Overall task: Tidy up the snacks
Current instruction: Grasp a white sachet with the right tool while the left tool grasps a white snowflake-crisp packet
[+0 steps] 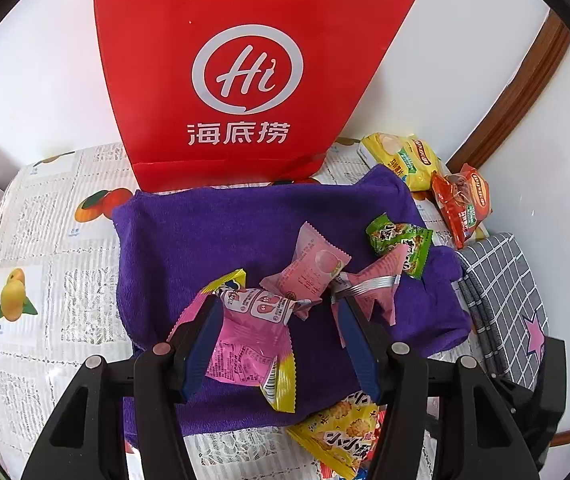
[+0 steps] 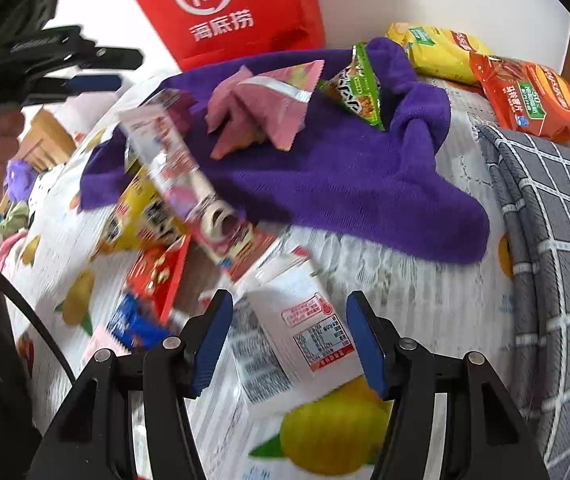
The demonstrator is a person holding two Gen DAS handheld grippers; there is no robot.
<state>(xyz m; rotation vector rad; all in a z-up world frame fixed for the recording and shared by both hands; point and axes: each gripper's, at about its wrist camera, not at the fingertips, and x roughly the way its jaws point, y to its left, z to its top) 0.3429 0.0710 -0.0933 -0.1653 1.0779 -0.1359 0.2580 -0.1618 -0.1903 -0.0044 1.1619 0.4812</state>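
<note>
The right gripper (image 2: 287, 338) stands spread, pinching nothing, over a white packet (image 2: 293, 332) low in the frame. Light and crinkly, it should be taken by a sealed edge. The left gripper (image 1: 277, 312) is spread over 1 pink packet (image 1: 249, 336). Behind lie a purple towel (image 1: 213, 236), fruit-print tablecloth (image 1: 25, 248) and a red bag (image 1: 241, 68).

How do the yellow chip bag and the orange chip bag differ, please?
The yellow chip bag lies farther back, nearer the red paper bag; the orange chip bag lies nearer the grey checked cloth. The orange bag partly overlaps the yellow one. Both rest off the purple towel, beside the wall.
</note>
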